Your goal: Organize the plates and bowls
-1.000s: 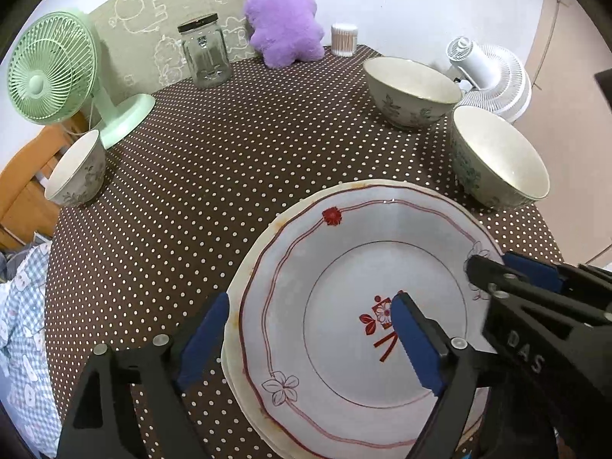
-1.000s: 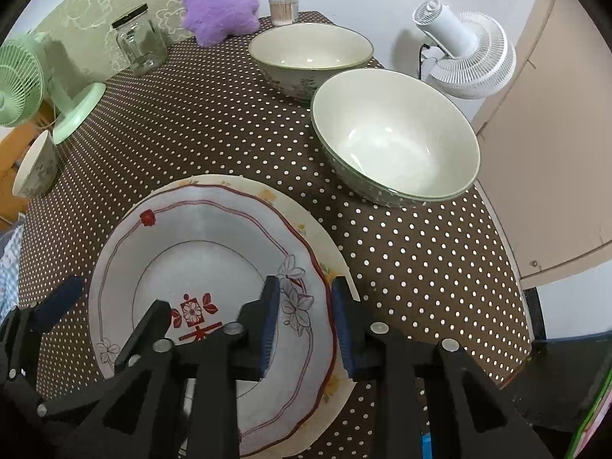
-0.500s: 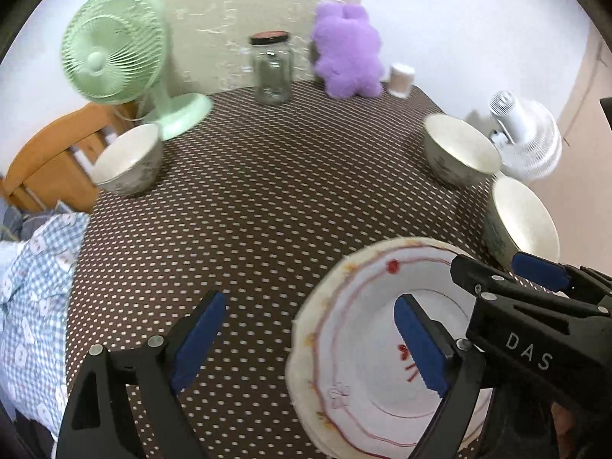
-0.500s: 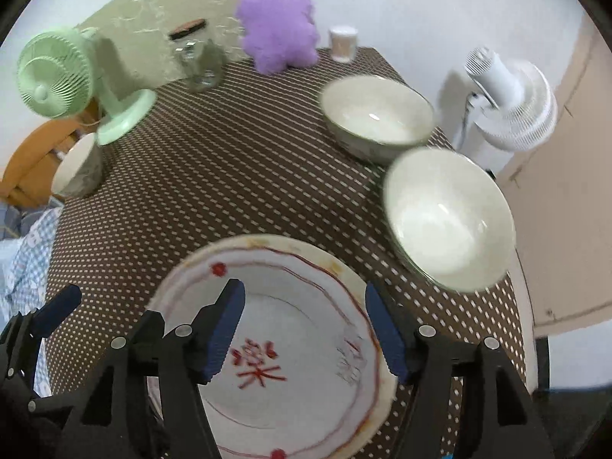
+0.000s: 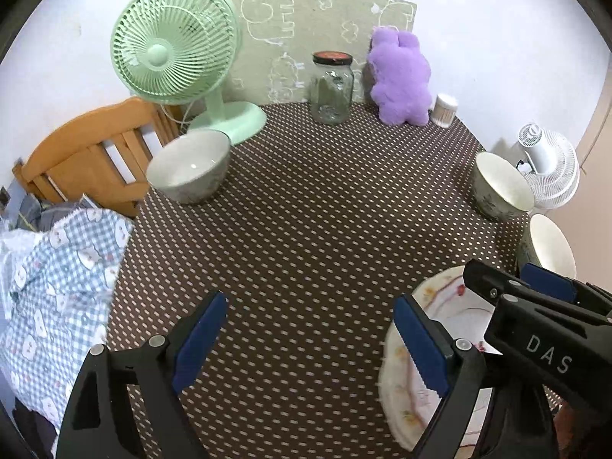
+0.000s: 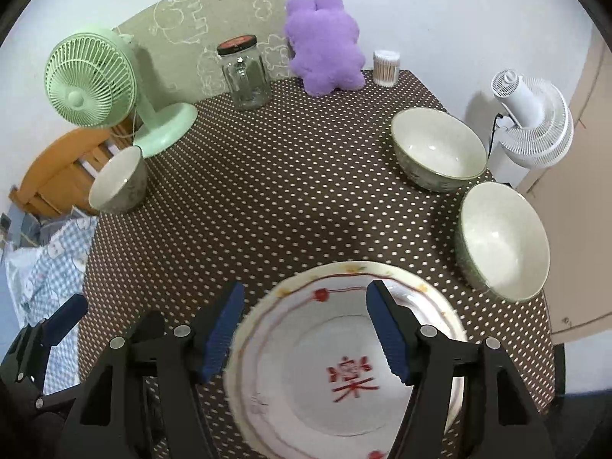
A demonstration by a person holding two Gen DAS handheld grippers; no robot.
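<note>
- Both tongs stand open and empty. Right tongs (image 6: 306, 329) have just been opening; the stacked plates (image 6: 344, 363) lie below and between the blue pads, no pad touching a rim.
- Left tongs (image 5: 310, 338) gape wide over bare dotted worktop (image 5: 325, 210); plates sit under and past their right-hand pad, close by the right tongs' arm.
- Plates: two, one nested in the other, red-pattern one on top, flat on the worktop directly beneath the right tongs. Plate step looks finished, judging by the stack.
- Bowls not yet gathered. Two large bowls ahead-right of the right tongs: nearer bowl (image 6: 501, 241) just beyond the plates' right edge, farther bowl (image 6: 438, 149) just behind it, near the white fan (image 6: 531, 122).
- Third bowl (image 5: 189, 172) far ahead-left of the left tongs, beside the green fan's (image 5: 176, 49) base, at the worktop's edge.
- Step in hand, my read: letting go of the plates, going for the bowls.
- Next move likely: left tongs reach forward-left to the lone bowl, pinch its rim wall, carry it toward the other two. Needs one pad inside, one outside, or it slips.
- Jar (image 6: 244, 72), purple plush (image 6: 325, 57) and swab tub (image 6: 386, 67) along the back: out of the way.
</note>
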